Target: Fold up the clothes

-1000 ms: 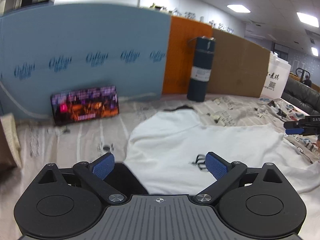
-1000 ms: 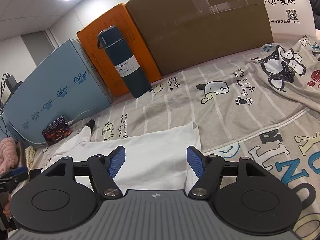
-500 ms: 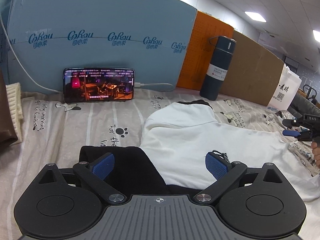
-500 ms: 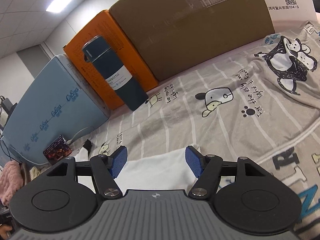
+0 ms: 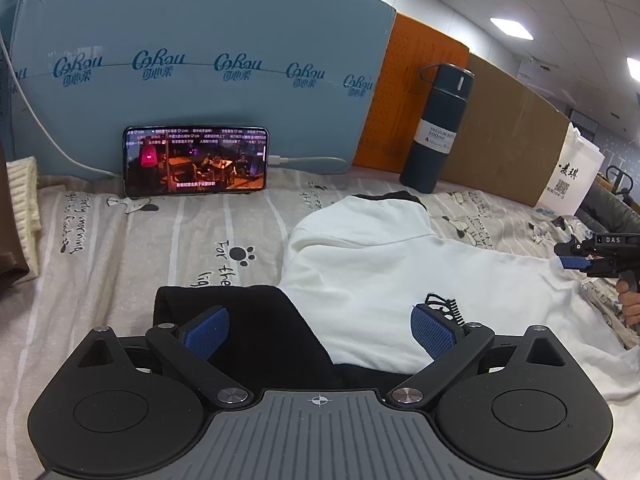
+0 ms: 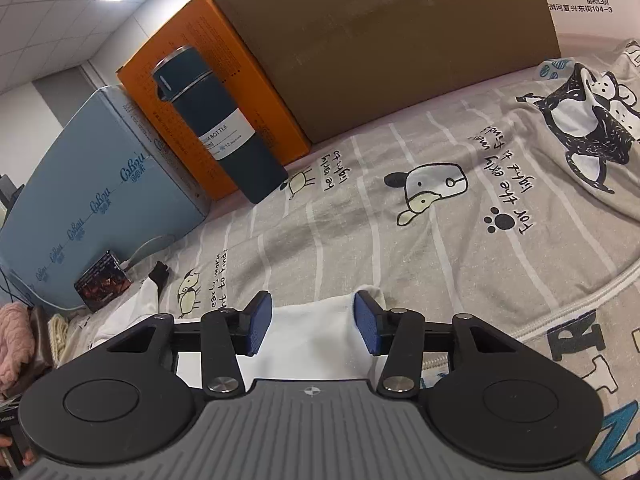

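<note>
The white garment (image 5: 384, 264) lies spread on the striped cartoon sheet (image 5: 180, 240), its black sleeve (image 5: 256, 320) stretched toward 7 o'clock in the left wrist view and its collar pointing toward 12. One shoulder looks rolled over on itself, but no clean fold shows; judging from how it lies, the folding is at an early stage and most of it is left to do.

The left gripper (image 5: 320, 334) hangs with its jaws wide apart, the blue pads (image 5: 208, 332) straddling the black sleeve and the white body edge without pinching either; it holds nothing. Whether the pads brush the cloth cannot be told.

The right gripper (image 6: 314, 330) is partly open, its jaws narrower than the left's, set around a corner of the white fabric (image 6: 316, 320) at 6 o'clock in its own view. The cloth sits between the pads but does not look clamped. In the left view this gripper shows at 3 o'clock, at the garment's far edge.

A dark blue bottle (image 5: 436, 128) stands at 1 o'clock, well apart from the garment; a phone (image 5: 196, 162) leans at 11.
</note>
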The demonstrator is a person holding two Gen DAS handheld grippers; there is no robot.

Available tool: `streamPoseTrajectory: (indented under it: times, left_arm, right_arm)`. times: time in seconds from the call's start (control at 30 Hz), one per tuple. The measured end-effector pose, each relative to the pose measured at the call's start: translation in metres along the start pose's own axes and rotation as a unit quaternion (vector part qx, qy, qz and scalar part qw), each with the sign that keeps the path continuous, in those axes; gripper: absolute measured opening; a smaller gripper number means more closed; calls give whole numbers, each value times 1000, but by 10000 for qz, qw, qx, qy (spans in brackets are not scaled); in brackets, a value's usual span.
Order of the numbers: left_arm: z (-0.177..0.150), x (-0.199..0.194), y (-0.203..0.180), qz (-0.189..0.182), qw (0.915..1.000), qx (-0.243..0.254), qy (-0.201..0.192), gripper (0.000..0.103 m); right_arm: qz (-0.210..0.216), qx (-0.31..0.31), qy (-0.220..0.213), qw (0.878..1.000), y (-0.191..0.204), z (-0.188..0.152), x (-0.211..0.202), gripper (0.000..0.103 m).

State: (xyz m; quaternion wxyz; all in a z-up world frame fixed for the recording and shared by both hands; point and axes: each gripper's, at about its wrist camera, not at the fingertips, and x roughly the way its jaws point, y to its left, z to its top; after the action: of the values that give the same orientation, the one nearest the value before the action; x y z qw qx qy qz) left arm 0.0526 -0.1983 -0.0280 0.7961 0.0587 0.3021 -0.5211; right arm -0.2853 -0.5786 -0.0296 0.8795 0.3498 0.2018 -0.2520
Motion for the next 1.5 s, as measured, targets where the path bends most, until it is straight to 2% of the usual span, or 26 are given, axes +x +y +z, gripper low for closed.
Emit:
streamPoseTrajectory:
  times: [0.07, 0.17, 0.23, 0.33, 0.43, 0.63, 0.7, 0.83, 0.87, 0.9, 1.0, 1.03, 1.1, 1.2, 1.27, 1.43, 1.47, 1.5]
  left_arm:
    - [0, 1, 0, 4, 10000, 9, 14, 99]
    - [-1, 1, 0, -3, 10000, 7, 5, 99]
    - [-1, 1, 0, -13, 10000, 3, 9, 99]
    - [-1, 2, 1, -25, 10000, 1, 23, 99]
    - [-1, 2, 0, -14, 10000, 24, 34, 99]
    - [-1, 2, 0, -16, 10000, 34, 27, 99]
    - [-2, 1, -1, -16, 10000, 35, 24, 99]
    - [-1, 0, -1, -24, 10000, 34, -20, 99]
    - [-1, -1, -2, -28, 10000, 38, -46, 99]
    - [-1, -2, -2, -33, 10000, 47, -81, 99]
    - [0, -8, -5, -96, 9997, 89, -209, 99]
    - [0, -9, -6, -127, 9996, 105, -243, 99]
    - [1, -11, -8, -177, 9993, 142, -297, 99]
    - [1, -15, -13, -232, 9988, 207, -367, 99]
    - [1, -18, -16, -245, 9985, 248, -425, 99]
    - [-1, -28, -18, -204, 9977, 280, -580, 99]
    - [-2, -30, -18, -198, 9976, 261, -606, 99]
    - [-2, -31, -17, -196, 9976, 236, -628, 99]
  right_arm:
    - [-176, 2, 93, 9998, -3, 0, 7, 44]
    - [-204, 25, 19, 9998, -8, -1, 10, 30]
    - [-194, -112, -68, 9997, -5, -2, 9, 3]
    - [-384, -658, -386, 9964, 8, 0, 4, 2]
    - [-551, -922, -508, 9929, 11, 12, 6, 1]
    - [-1000, -1115, -236, 9884, 0, 11, 35, 1]
    - [-1059, -1012, -295, 9888, -3, 12, 31, 1]
    - [-1481, -875, -449, 9841, -5, 14, 3, 7]
    - [-1386, -779, -538, 9858, -4, 13, -12, 8]
    - [-1231, -741, -673, 9873, -1, 10, -31, 14]
    - [-885, -996, -1037, 9856, 19, -16, -89, 48]
    - [-785, -1125, -1097, 9845, 25, -29, -107, 49]
    - [-706, -1319, -1102, 9826, 39, -59, -137, 49]
    - [-595, -1571, -875, 9819, 51, -96, -157, 49]
    - [-472, -1558, -635, 9846, 53, -110, -157, 48]
    - [-633, -1285, -93, 9896, 48, -125, -130, 42]
    - [-681, -1264, -2, 9896, 46, -127, -126, 40]
    - [-740, -1242, 33, 9895, 45, -130, -124, 32]
